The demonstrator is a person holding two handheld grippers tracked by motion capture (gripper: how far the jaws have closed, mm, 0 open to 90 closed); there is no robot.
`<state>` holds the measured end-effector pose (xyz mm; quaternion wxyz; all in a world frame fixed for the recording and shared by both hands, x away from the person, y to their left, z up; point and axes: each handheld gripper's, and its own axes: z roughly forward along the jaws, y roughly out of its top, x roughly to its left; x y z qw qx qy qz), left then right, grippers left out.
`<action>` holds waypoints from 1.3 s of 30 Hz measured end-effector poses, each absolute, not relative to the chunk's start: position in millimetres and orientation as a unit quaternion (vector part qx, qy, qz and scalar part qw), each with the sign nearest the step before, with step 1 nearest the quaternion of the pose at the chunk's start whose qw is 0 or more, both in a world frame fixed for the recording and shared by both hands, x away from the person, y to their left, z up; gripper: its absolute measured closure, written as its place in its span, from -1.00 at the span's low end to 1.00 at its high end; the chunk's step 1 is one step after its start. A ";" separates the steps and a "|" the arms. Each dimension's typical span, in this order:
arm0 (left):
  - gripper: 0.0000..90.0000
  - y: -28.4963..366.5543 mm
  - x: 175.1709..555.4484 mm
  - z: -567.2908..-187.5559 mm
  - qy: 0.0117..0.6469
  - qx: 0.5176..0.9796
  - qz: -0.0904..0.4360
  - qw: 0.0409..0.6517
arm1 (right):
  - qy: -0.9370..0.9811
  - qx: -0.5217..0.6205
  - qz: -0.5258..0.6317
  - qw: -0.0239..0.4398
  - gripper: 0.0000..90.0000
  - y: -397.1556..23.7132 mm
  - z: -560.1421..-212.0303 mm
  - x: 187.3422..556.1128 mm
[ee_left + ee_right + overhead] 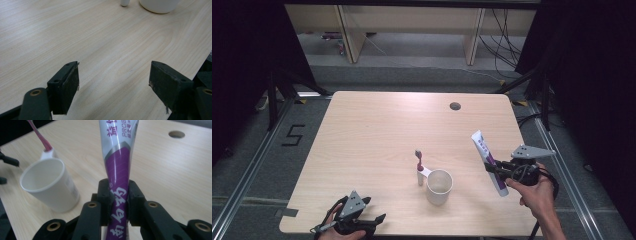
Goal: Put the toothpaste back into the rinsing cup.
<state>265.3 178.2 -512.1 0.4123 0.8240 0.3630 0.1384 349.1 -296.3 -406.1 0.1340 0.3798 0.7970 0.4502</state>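
From up high, I see a pale wooden table (377, 125) with soft grain lines and a small round hole (455, 106) near its far edge. The right gripper (493, 169) is off to the right side, above the table, and it squeezes a toothpaste tube (488, 161) around its middle. The tube is long and flat, white at the top end and purple lower down, and it leans a bit. Near the middle of the table stands a round white cup (439, 186). Just beside it, a pink toothbrush (418, 162) stands upright in a little white holder. The left gripper (369, 212) rests low at the near edge of the table, well apart from the cup.

In the left gripper view, the two black jaws stand wide apart with bare wood between them. They hold nothing. The white cup (158, 5) peeks in at the top.

In the right gripper view, the black jaws pinch the shiny tube (119, 170) tight, so it looks narrow there. It has purple with white writing. The smooth cup (47, 186) sits to the left, with the pink toothbrush (40, 136) behind it.
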 end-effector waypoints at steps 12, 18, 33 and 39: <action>-0.48 175.9 264.6 -513.7 0.370 0.814 0.139 0.425 | 0.772 0.337 0.523 0.128 0.70 -261.3 -387.5 359.5; -0.50 178.8 265.4 -511.9 0.364 0.824 0.143 0.410 | 0.757 0.330 0.551 0.122 0.70 -243.5 -381.2 361.2; -0.54 178.3 264.9 -512.1 0.368 0.817 0.144 0.420 | 0.747 0.309 0.581 0.096 0.70 -205.0 -385.3 360.7; -0.54 178.4 264.7 -511.4 0.367 0.817 0.144 0.421 | 0.748 0.305 0.583 0.089 0.70 -194.2 -388.9 360.9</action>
